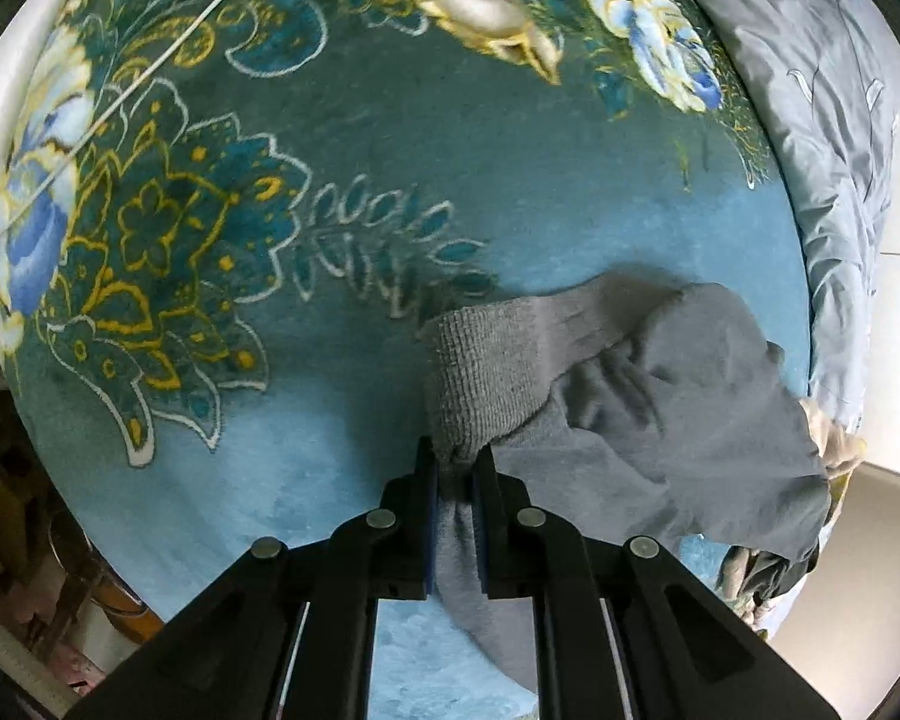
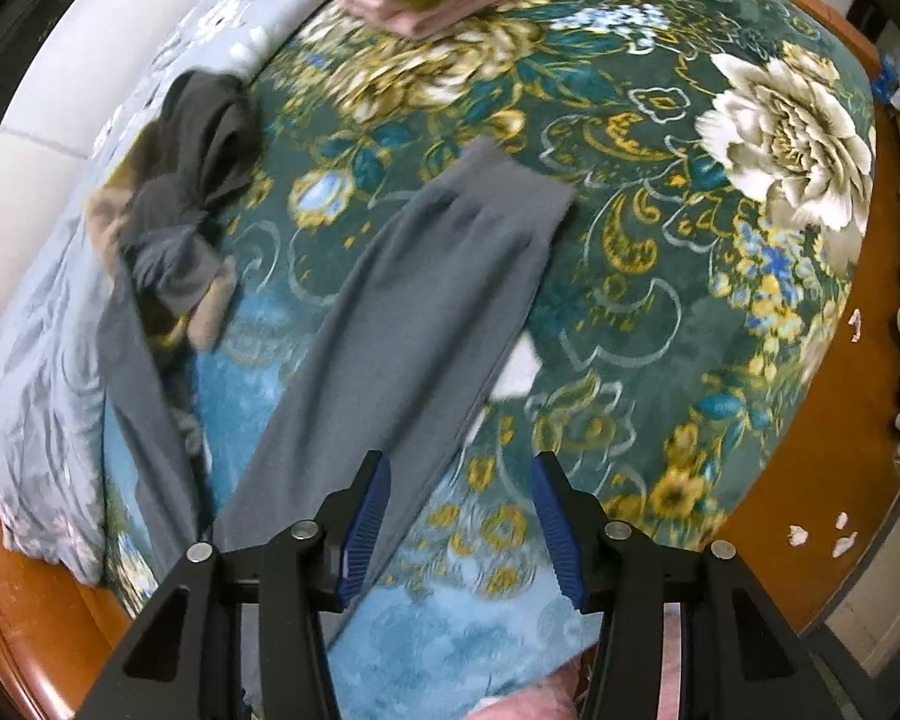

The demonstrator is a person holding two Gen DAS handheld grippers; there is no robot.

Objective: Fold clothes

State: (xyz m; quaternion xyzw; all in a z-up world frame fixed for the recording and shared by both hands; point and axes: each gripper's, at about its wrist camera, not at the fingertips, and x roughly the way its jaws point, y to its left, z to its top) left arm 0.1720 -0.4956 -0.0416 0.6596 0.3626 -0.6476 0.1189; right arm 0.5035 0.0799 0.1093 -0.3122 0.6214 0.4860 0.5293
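**Grey garment gripped over a floral bedspread**

The left gripper (image 1: 456, 468) pinches the ribbed cuff of a grey garment (image 1: 630, 396) on the teal floral blanket (image 1: 390, 138). The right gripper (image 2: 459, 516) hangs wide open, empty, above another stretch of grey cloth (image 2: 426, 300).

Left tongs (image 1: 457, 468) clamped; right tongs (image 2: 459, 480) agape.
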